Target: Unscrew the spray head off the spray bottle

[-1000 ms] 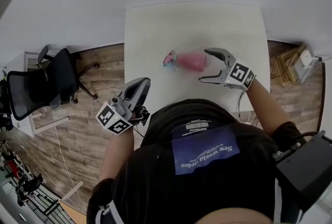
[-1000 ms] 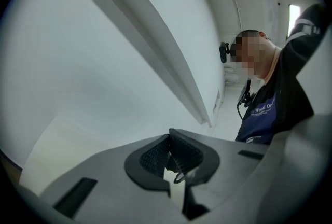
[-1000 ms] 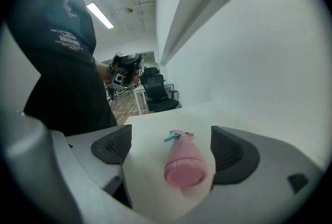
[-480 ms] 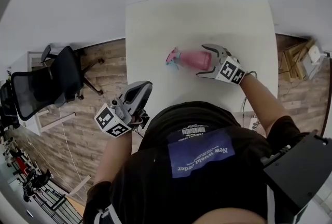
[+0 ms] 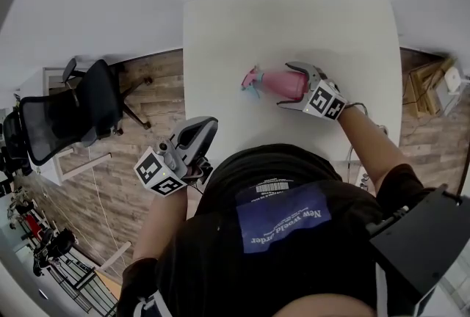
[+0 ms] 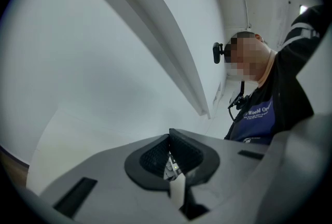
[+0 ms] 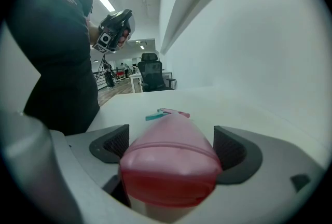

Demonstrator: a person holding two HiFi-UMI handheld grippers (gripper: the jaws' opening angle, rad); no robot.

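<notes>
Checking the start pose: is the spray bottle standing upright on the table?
No, the spray bottle lies on its side on the table.

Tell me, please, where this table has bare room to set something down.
The far half of the table, beyond the spray bottle, is bare, as is the left strip beside the spray head. It is crowded where the right gripper straddles the bottle.

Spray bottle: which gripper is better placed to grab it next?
Right. The right gripper straddles the pink spray bottle on the table; its jaws have just been opening, not clamped. The left gripper is shut, beside the person's body.
</notes>
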